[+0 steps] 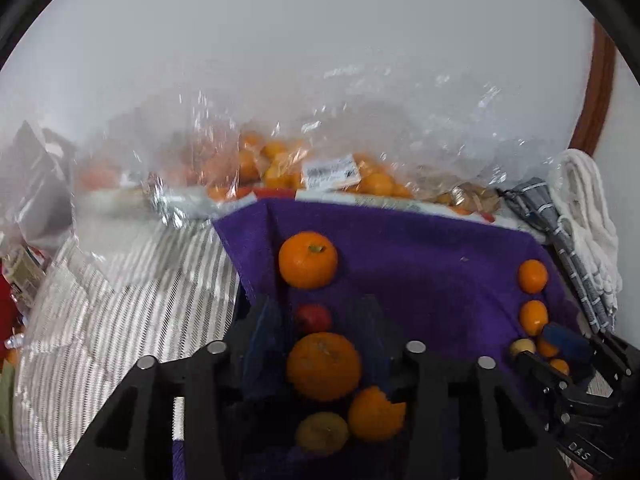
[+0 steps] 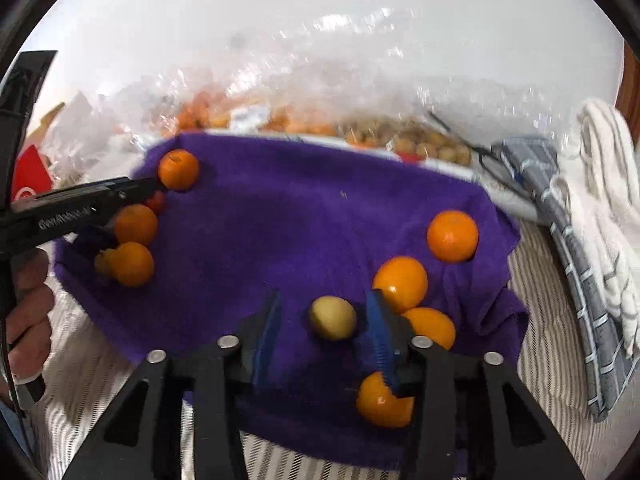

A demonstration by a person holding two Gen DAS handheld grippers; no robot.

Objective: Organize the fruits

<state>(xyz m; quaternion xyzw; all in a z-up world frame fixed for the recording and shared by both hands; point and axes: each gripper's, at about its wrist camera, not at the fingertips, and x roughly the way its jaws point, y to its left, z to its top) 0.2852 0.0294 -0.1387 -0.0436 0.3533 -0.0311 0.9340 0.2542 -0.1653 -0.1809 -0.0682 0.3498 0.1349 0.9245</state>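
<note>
Fruits sit between both parted tools: orange (image 1: 323, 366) left, lemon (image 2: 333, 317) right.

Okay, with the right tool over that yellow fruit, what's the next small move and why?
Probably close the right tool on the yellow fruit: it sits between the open blue fingers on the purple towel, pads seemingly not touching.

Left tool (image 1: 324, 336) open astride oranges (image 1: 323, 366), purple towel (image 1: 420, 264)
</note>
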